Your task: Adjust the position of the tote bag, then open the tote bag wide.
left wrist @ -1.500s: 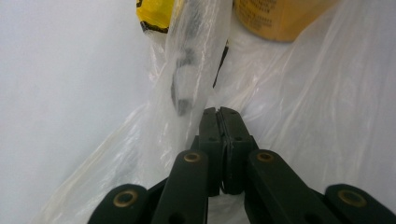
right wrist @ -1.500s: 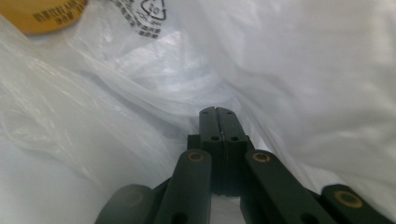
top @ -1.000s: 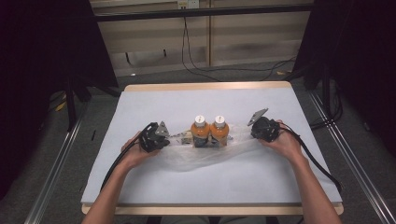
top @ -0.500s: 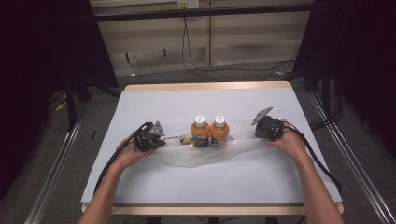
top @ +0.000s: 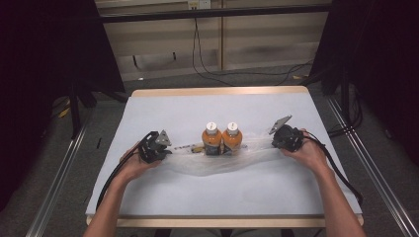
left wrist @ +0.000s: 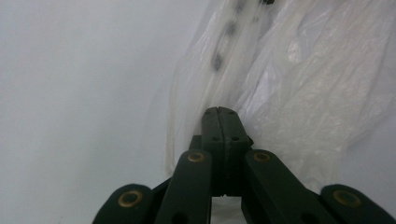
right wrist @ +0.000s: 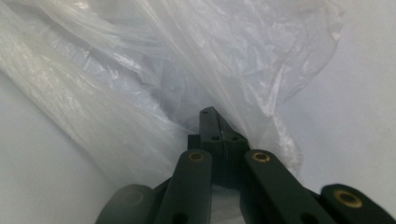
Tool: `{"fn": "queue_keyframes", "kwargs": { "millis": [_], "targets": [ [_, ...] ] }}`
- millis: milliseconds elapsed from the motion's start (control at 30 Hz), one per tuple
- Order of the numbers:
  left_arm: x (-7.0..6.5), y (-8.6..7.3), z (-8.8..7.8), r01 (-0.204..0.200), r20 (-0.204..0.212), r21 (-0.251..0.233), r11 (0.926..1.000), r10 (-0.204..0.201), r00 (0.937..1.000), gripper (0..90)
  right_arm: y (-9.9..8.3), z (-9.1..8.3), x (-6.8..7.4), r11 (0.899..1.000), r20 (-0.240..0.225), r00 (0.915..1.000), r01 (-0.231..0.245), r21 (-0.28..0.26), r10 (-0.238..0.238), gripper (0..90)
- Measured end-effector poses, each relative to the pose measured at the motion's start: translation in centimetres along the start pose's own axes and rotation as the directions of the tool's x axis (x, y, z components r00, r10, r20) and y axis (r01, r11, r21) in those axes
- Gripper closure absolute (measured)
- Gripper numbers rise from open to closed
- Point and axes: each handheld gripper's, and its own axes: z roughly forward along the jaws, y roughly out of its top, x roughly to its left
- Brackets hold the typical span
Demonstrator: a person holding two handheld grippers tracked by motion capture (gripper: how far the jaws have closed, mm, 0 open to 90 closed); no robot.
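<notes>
Two orange bottles with white caps (top: pixel 211 139) (top: pixel 231 138) stand side by side mid-table, in or against a clear plastic bag (top: pixel 222 160) that lies stretched between both hands. My left gripper (top: pixel 168 148) is shut on the bag's left end; in the left gripper view its jaws (left wrist: pixel 219 113) pinch the crumpled film (left wrist: pixel 299 93). My right gripper (top: pixel 273 143) is shut on the bag's right end, and thin folds of plastic (right wrist: pixel 140 79) drape over its closed tips (right wrist: pixel 211 114).
The white table top (top: pixel 197 106) has a wooden edge. Cables trail from both grippers toward the near side. Dark stands and floor cables lie beyond the far edge.
The left gripper has edged to the left and the right one slightly to the right, drawing the bag out flatter. The bottles have stayed put.
</notes>
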Motion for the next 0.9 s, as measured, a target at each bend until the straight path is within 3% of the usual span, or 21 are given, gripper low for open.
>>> {"fn": "queue_keyframes", "kwargs": {
  "millis": [33, 67, 167, 267, 367, 400, 433, 567, 600, 633, 667, 700, 800, 867, 900],
  "targets": [
    [-0.2, 0.0, 0.0, -0.009, -0.013, 0.002, 1.0000, 0.009, 0.9999, 90.0, 0.0, 0.0, 0.1, 1.000, 0.004, 1.0000, -0.007, 0.003, 0.007, 90.0],
    [-0.3, -0.1, -0.1, 0.016, -0.009, -0.012, 0.9998, -0.016, 0.9998, 90.0, 0.0, -0.1, 0.2, 1.000, 0.013, 0.9999, -0.010, 0.003, 0.010, 90.0],
    [0.2, -0.8, -0.2, 0.077, 0.046, -0.068, 0.9947, -0.074, 0.9962, 90.0, -0.3, -0.1, 0.0, 0.999, -0.021, 0.9992, -0.035, -0.036, 0.034, 90.0],
    [0.3, -0.9, -0.1, 0.107, 0.071, -0.106, 0.9886, -0.100, 0.9925, 90.0, -0.6, -0.3, -0.3, 0.994, -0.045, 0.9965, -0.073, -0.076, 0.070, 90.0],
    [0.6, -0.8, -0.9, 0.140, 0.114, -0.193, 0.9710, -0.120, 0.9863, 90.0, -0.6, -1.1, -0.6, 0.976, -0.100, 0.9891, -0.125, -0.177, 0.108, 90.0],
    [0.6, -0.8, -0.9, 0.140, 0.114, -0.193, 0.9710, -0.120, 0.9863, 90.0, -0.6, -1.1, -0.6, 0.976, -0.100, 0.9891, -0.125, -0.177, 0.108, 90.0],
    [0.5, -0.6, -1.4, 0.158, 0.125, -0.247, 0.9560, -0.131, 0.9836, 90.0, -0.6, -1.5, -0.7, 0.963, -0.127, 0.9845, -0.148, -0.226, 0.121, 90.0],
    [0.4, -0.4, -2.4, 0.170, 0.140, -0.287, 0.9427, -0.134, 0.9811, 89.6, -0.6, -2.0, -0.7, 0.946, -0.158, 0.9779, -0.176, -0.272, 0.137, 90.0],
    [0.4, -0.4, -2.4, 0.170, 0.140, -0.287, 0.9427, -0.134, 0.9811, 89.5, -0.5, -2.0, -0.6, 0.942, -0.173, 0.9755, -0.181, -0.284, 0.136, 90.0],
    [0.1, -0.3, -2.8, 0.183, 0.147, -0.313, 0.9319, -0.143, 0.9788, 89.3, -0.5, -2.2, -0.4, 0.941, -0.167, 0.9752, -0.188, -0.281, 0.145, 90.0],
    [0.0, -0.2, -3.1, 0.179, 0.147, -0.321, 0.9299, -0.138, 0.9795, 89.1, -0.4, -2.3, -0.4, 0.937, -0.183, 0.9741, -0.184, -0.297, 0.133, 90.0],
    [-0.2, -0.1, -3.3, 0.186, 0.153, -0.340, 0.9219, -0.141, 0.9781, 88.8, -0.4, -2.4, -0.3, 0.936, -0.182, 0.9747, -0.181, -0.303, 0.129, 90.0],
    [-0.5, 0.1, -3.9, 0.181, 0.146, -0.360, 0.9153, -0.136, 0.9799, 87.2, -0.2, -2.9, 0.2, 0.932, -0.193, 0.9736, -0.179, -0.314, 0.123, 90.0],
    [-1.0, 0.6, -4.7, 0.184, 0.154, -0.400, 0.8979, -0.132, 0.9791, 87.1, -0.1, -3.1, 0.3, 0.930, -0.196, 0.9743, -0.172, -0.324, 0.112, 90.0],
    [-1.2, 0.8, -4.9, 0.185, 0.165, -0.410, 0.8930, -0.127, 0.9781, 87.4, 0.1, -3.4, 0.5, 0.928, -0.197, 0.9745, -0.170, -0.332, 0.108, 90.0]
  ]
}}
